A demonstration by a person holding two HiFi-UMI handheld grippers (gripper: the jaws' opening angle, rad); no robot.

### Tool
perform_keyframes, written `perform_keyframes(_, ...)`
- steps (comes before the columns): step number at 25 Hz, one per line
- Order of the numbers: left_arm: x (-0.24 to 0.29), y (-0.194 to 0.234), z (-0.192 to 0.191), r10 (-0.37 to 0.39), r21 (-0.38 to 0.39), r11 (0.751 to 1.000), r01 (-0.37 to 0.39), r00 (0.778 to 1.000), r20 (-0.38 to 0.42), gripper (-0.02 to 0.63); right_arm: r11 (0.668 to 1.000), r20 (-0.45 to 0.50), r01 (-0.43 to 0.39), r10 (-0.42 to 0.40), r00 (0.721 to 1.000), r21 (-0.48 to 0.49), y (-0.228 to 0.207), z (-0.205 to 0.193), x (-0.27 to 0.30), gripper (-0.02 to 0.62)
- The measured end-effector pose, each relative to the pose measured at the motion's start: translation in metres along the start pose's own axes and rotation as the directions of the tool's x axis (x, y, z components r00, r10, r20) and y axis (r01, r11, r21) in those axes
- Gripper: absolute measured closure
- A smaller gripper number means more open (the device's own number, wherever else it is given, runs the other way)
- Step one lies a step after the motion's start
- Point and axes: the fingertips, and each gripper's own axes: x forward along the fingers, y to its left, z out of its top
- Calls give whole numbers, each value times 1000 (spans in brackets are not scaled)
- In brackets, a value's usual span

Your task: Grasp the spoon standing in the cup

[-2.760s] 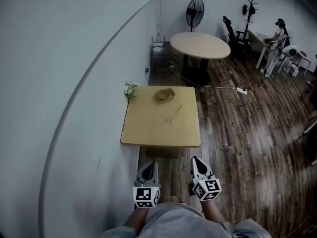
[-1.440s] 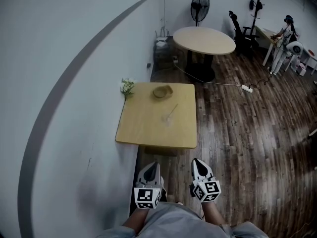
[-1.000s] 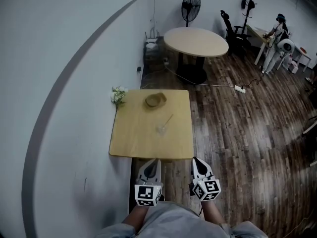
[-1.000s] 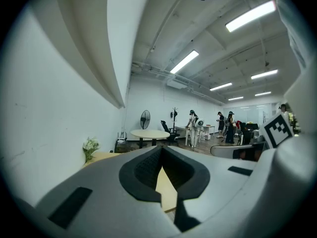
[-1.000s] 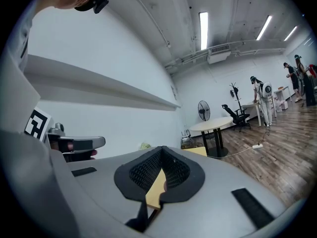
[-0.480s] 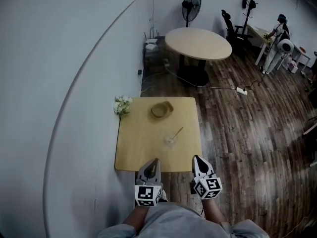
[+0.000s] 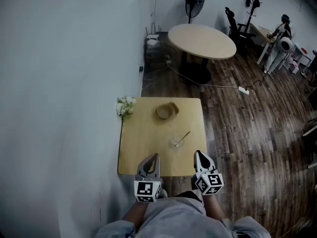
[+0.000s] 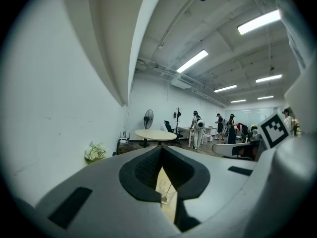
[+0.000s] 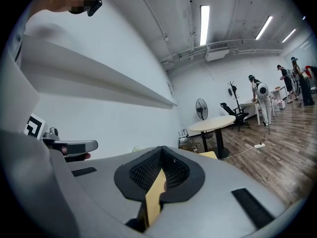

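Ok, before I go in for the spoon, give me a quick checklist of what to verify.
1. Spoon standing in the cup: ok, handle leans to the right.
2. Right gripper open for the grasp: not ok, jaws shut and empty.
3. Right gripper at the spoon: not ok, it is short of the cup, by the near edge of the table.
4. Left gripper out of the way: ok, shut, left of the cup.
5. Approach free: ok, bowl and flowers sit beyond the cup.
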Motion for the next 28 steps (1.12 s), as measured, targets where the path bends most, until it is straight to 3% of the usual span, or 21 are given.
perform_keyframes(8,29,14,11,62,0,998,-62,998,16,604,997,6,-81,81,997,-4,-12,6,37,597)
perform_keyframes(13,49,14,23,101,2,995,-101,994,39,604,997,-11,-73,73,997,-23,-39,6,63,584)
perform_keyframes(18,61,16,23,144,-5,990,-144,989,35,604,992,-72,-126,127,989,17,-49,-13,85,496)
perform_keyframes(28,59,25,15,244,-11,970,-244,970,8,604,986,-228,-161,164,960,29,-74,-69,117,491)
